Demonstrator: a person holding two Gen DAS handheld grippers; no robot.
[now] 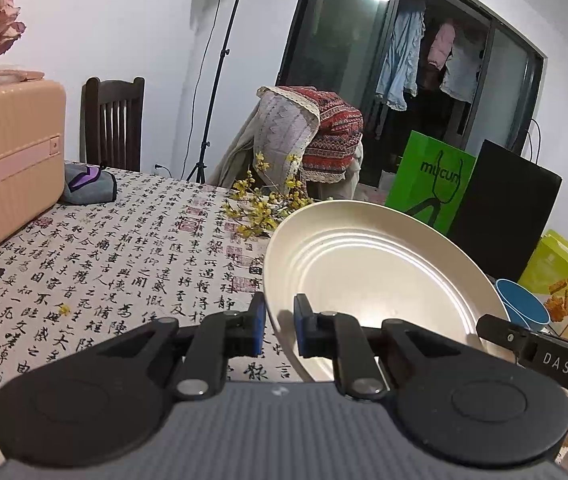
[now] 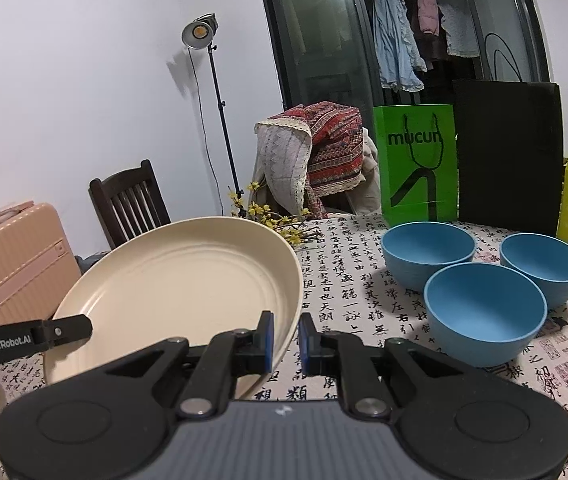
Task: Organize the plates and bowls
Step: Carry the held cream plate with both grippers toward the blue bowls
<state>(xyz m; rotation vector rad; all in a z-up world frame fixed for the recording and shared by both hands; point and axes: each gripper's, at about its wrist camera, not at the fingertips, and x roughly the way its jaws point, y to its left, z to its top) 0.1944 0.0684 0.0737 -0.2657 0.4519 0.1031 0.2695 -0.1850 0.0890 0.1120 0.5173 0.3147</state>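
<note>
Left tool (image 1: 278,330), right tool (image 2: 286,338) (both clamped), plate (image 2: 188,280)

The plate (image 1: 372,276) hides all but 1 blue bowl (image 1: 522,304) (partly) from the left wrist.

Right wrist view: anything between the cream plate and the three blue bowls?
No objects. In the right wrist view only bare calligraphy tablecloth separates the cream plate from the nearest blue bowl. The yellow flower sprig lies farther back.
</note>
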